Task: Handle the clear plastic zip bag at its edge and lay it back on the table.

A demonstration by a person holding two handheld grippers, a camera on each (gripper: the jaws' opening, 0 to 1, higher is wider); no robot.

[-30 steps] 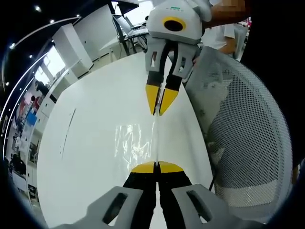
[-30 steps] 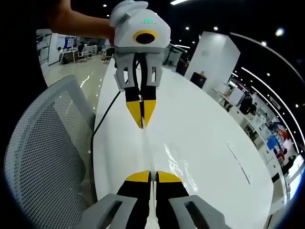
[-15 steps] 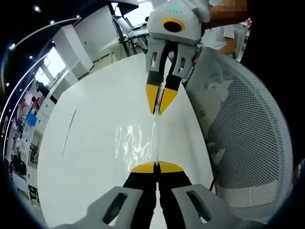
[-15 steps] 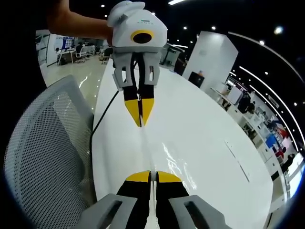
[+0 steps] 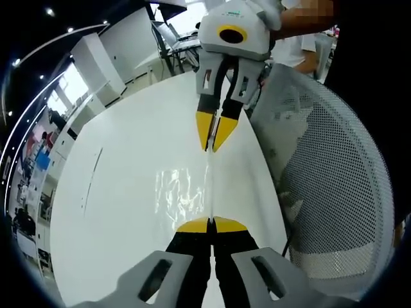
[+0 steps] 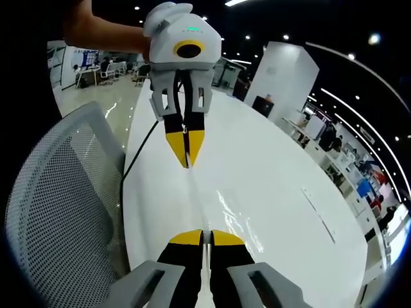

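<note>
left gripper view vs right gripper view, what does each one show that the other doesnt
Left gripper view: the left hand-held gripper at the bottom, shut on the clear zip bag, whose crinkled sheet spreads left of the held edge; the right hand-held gripper pinches the far end.

Right gripper view: the roles swap, and a dark cable runs along the table edge.

Both: the white table, the mesh chair and the bag edge stretched between the two.

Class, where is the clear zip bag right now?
The clear zip bag hangs stretched between both shut grippers, left gripper and right gripper, above the white table, beside the mesh chair.
</note>
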